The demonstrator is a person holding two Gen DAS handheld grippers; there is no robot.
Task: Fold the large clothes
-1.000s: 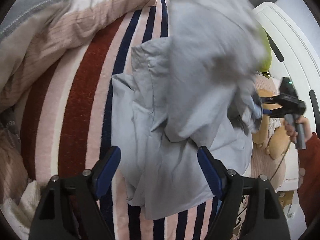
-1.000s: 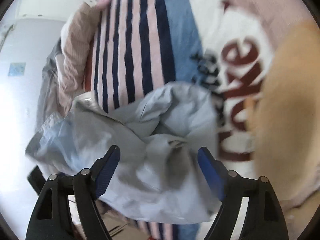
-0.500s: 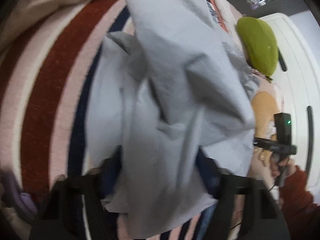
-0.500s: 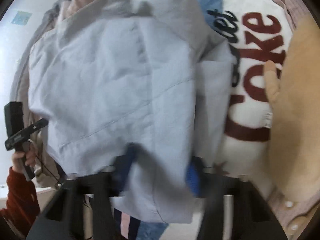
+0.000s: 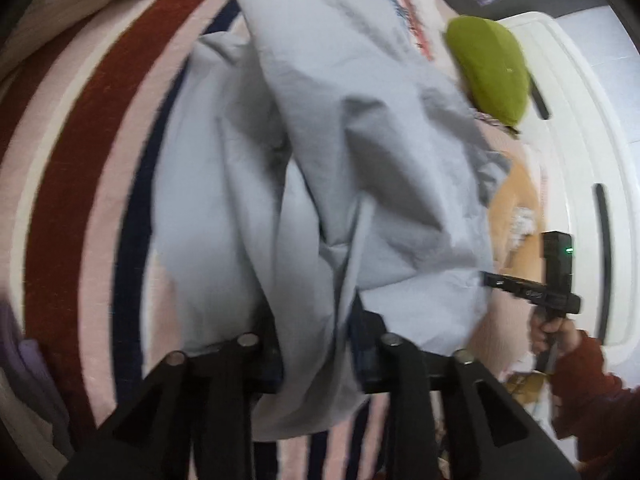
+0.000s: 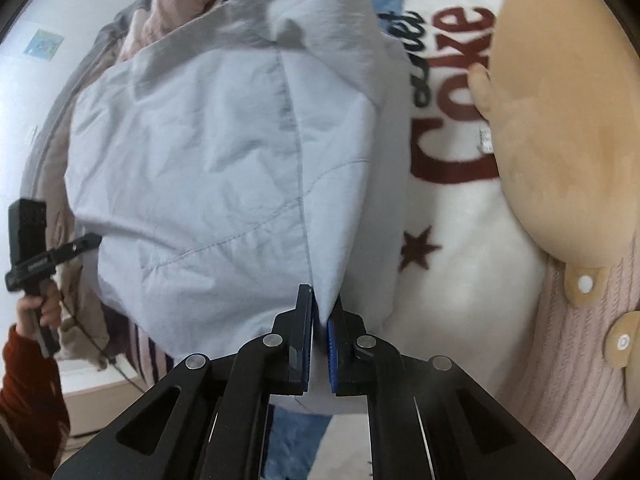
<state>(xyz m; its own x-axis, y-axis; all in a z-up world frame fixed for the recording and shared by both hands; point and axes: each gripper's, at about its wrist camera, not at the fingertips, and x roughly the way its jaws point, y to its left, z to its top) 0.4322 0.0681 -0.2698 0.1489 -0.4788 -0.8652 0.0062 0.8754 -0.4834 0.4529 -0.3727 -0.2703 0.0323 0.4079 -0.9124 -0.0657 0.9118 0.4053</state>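
Left wrist view: the left tool (image 5: 316,344) is closing on a bunched fold of the pale blue garment (image 5: 320,152) filling mid-frame over the striped blanket (image 5: 80,168).

Right wrist view: the right tool (image 6: 320,320) is pinched tight on the garment's edge (image 6: 224,152), lower centre.

Pale blue-grey garment (image 5: 360,168); red, pink, navy striped blanket (image 5: 80,152); green cushion (image 5: 488,68).

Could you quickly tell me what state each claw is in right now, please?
Left claw: closing, with the shirt bunched between its fingers.
Right claw: shut on the shirt's edge.
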